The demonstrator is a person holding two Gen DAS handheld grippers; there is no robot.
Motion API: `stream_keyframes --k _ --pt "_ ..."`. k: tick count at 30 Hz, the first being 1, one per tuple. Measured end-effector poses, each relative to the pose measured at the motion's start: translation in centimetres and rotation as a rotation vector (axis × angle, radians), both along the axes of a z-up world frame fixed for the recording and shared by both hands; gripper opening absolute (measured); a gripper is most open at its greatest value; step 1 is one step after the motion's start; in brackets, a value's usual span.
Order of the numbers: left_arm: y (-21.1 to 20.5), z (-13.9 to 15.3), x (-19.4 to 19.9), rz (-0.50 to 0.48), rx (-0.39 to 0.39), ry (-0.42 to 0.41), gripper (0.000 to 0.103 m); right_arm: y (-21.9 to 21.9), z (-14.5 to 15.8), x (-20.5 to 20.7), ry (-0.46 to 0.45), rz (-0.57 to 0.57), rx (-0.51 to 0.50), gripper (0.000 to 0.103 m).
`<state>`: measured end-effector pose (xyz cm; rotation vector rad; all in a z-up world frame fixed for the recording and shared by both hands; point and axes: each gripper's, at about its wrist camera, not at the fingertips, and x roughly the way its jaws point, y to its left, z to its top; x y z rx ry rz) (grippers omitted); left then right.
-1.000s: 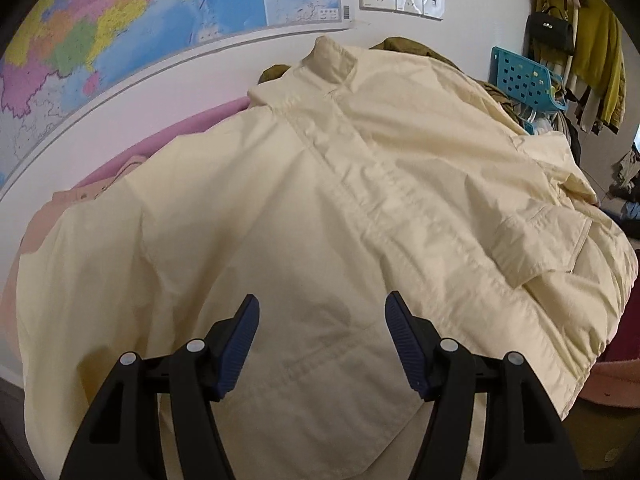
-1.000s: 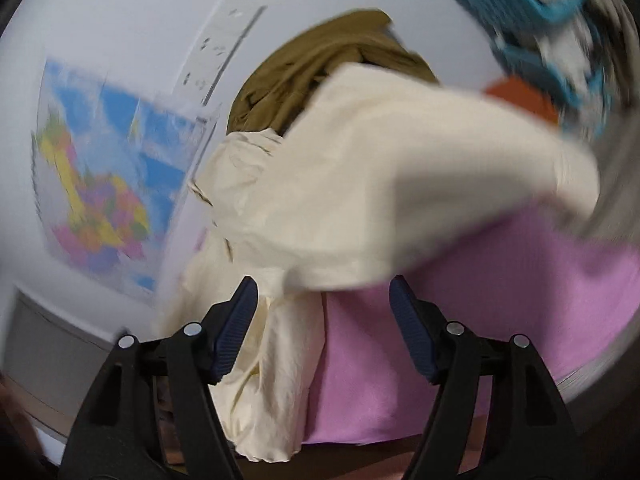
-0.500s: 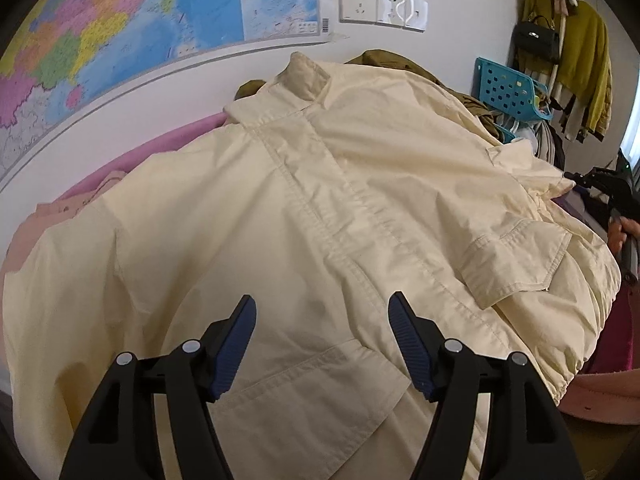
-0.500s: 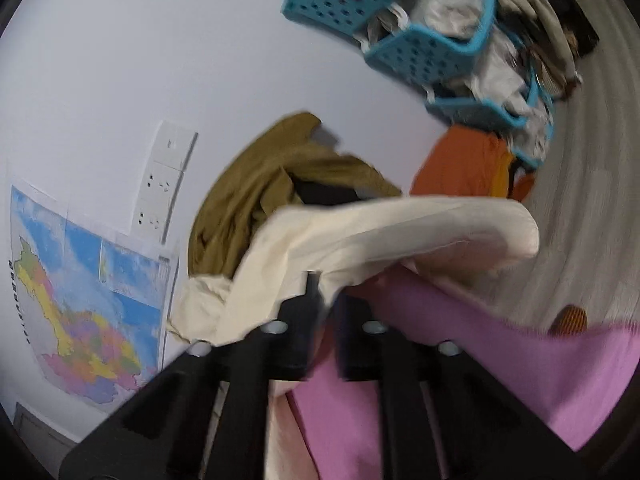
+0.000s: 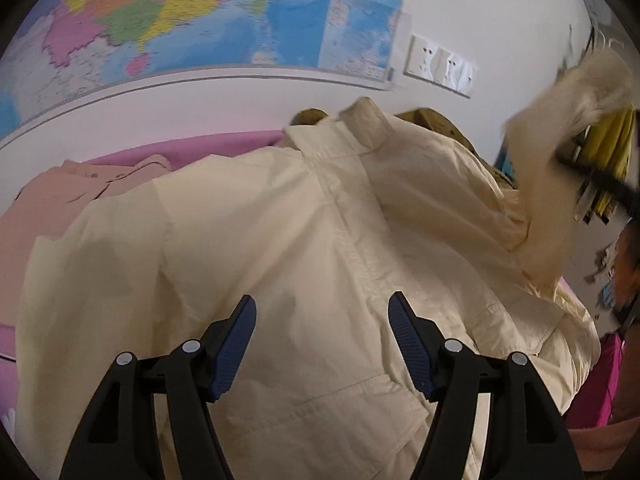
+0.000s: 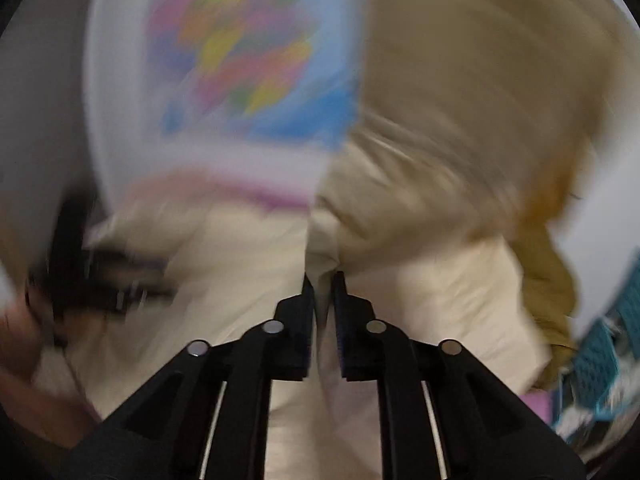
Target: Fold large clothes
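Note:
A large cream jacket (image 5: pixel 320 220) lies spread front-up over a pink sheet (image 5: pixel 200 148), collar toward the wall. My left gripper (image 5: pixel 322 340) hovers open just above its lower front, with nothing between the fingers. One sleeve (image 5: pixel 560 120) is lifted high at the right, blurred by motion. In the right wrist view my right gripper (image 6: pixel 322 280) stands nearly closed with a fold of the cream fabric (image 6: pixel 420 280) pinched between its pads; the jaws are opening slightly. That view is heavily blurred.
A peach garment (image 5: pixel 60 200) lies at the left on the sheet. An olive garment (image 5: pixel 432 118) is bunched behind the collar. A wall map (image 5: pixel 200 12) and sockets (image 5: pixel 440 64) are on the wall. Blue baskets (image 6: pixel 600 360) stand at the right.
My right gripper closed on the cream sleeve, then swung up and rolled over with it. The left gripper stayed open and lifted a little, tilting over the jacket.

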<state>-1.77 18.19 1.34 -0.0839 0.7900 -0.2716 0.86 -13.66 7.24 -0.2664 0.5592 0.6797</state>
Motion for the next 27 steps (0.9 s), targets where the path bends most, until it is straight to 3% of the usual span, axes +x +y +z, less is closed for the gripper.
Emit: stream_keyframes --k 2,4,6,7,8,13,18,22,24,25,27 --pt "0.6 -0.3 0.0 0.016 -0.001 0.012 0.066 3.4 -3.4 0.5 0.087 0.068 -0.095 0.038" --pt "1.2 -0.7 0.0 0.030 -0.005 0.028 0.066 5.5 -7.0 0.8 0.177 0.117 -0.188 0.041" --pt "1.7 -1.1 0.0 0.035 -0.016 0.043 0.066 5.1 -8.4 0.9 0.232 0.119 -0.208 0.053" --pt "2.0 -1.2 -0.1 0.037 -0.019 0.046 0.066 4.6 -8.5 0.8 0.249 0.123 -0.201 0.067" --pt "2.3 -1.4 -0.2 0.039 -0.023 0.049 0.066 3.5 -8.3 0.5 0.261 0.135 -0.180 0.073" --pt "2.8 -2.1 0.8 0.037 -0.038 0.076 0.067 -2.4 -5.6 0.9 0.269 0.038 -0.043 0.075" --pt "1.3 -3.4 3.2 -0.009 -0.035 0.159 0.070 -12.3 -4.6 5.8 0.339 -0.255 0.203 0.078" --pt "-0.4 -5.4 6.1 -0.003 0.033 0.248 0.067 -15.7 -6.4 8.6 0.377 -0.387 0.218 0.074" --pt "-0.7 -5.9 6.9 0.002 0.048 0.256 0.053 -15.6 -7.6 9.8 0.408 -0.398 0.215 0.070" --pt "-0.8 -5.9 7.2 0.015 0.063 0.256 0.050 -15.0 -8.0 10.0 0.418 -0.396 0.204 0.061" --pt "-0.7 -5.9 7.5 0.033 0.069 0.250 0.026 -13.3 -9.0 10.9 0.424 -0.383 0.160 0.056"
